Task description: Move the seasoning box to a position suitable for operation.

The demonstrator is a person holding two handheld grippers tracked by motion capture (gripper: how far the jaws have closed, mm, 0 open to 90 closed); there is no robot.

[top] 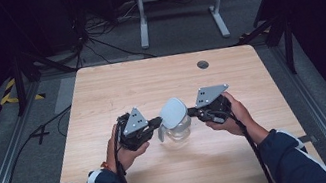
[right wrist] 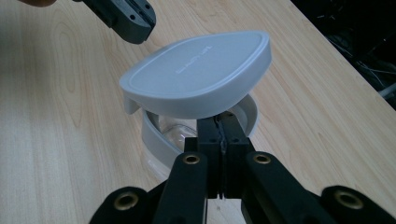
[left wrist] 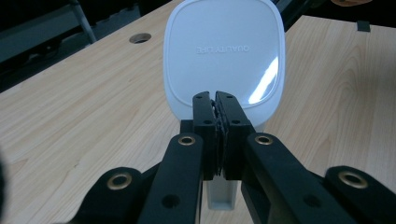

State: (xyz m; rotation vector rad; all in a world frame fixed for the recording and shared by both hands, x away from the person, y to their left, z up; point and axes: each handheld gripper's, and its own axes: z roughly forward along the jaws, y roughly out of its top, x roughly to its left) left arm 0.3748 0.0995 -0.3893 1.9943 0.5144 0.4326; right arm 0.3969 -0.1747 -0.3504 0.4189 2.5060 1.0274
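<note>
Pitcher [top: 175,129] (clear-bodied, with a pale grey collar and handle) stands near the middle of the bench [top: 101,97], between the two grippers. Its white lid [top: 173,111] is raised at a tilt above the collar, the far edge higher than the near one in the right gripper view; I cannot tell whether it is hinged or loose.

Left gripper [top: 155,122]: in its own view the fingers [left wrist: 204,116] are pressed together at the lid's near edge, directly above the grey handle [left wrist: 221,198]. Whether they pinch a tab of the lid or merely push against it cannot be told; the contact point is hidden behind the fingers.

Right gripper [top: 192,112]: fingers [right wrist: 208,135] likewise narrow, drawn together at the collar [right wrist: 154,140] just under the lid's overhang. They appear to clamp the rim there, though the seam itself is hidden.

Handling judgement: the body looks like thin clear plastic or glass, empty, so light and easily tipped. The smooth, glossy lid (note the glare patch in the left gripper view) will be slippery for narrow fingers. Best holds are the stiff collar rim and the handle, not the clear wall. The lid's lip offers the only purchase for lifting; steady the collar while it moves, or the whole pitcher follows.
</note>
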